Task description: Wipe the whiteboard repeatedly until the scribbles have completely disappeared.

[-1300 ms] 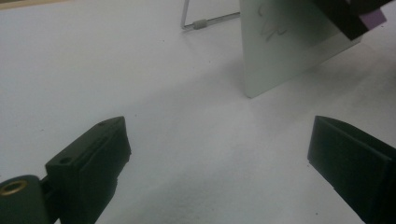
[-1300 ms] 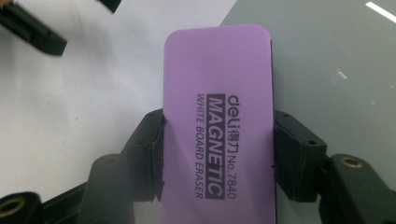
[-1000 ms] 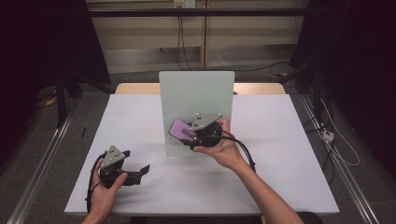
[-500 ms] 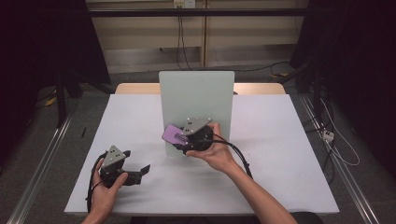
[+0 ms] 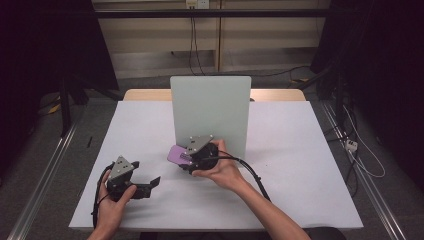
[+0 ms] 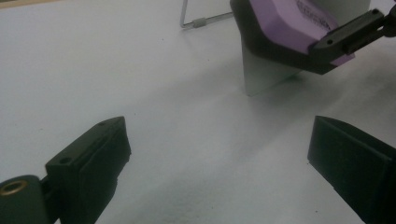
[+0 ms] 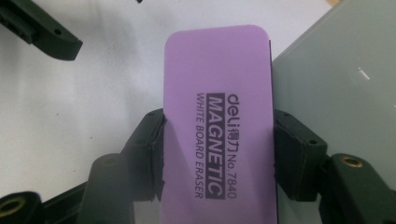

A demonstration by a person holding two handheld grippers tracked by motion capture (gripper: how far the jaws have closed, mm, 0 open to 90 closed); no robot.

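While the right gripper has its fingers clamped on both sides of a purple eraser just off the board's lower left corner, the left gripper sits low over the white surface, fingers wide apart, holding nothing.

purple magnetic whiteboard eraser clamped between right gripper jaws, grey upright board just right of it, white table beneath, left gripper jaw far left
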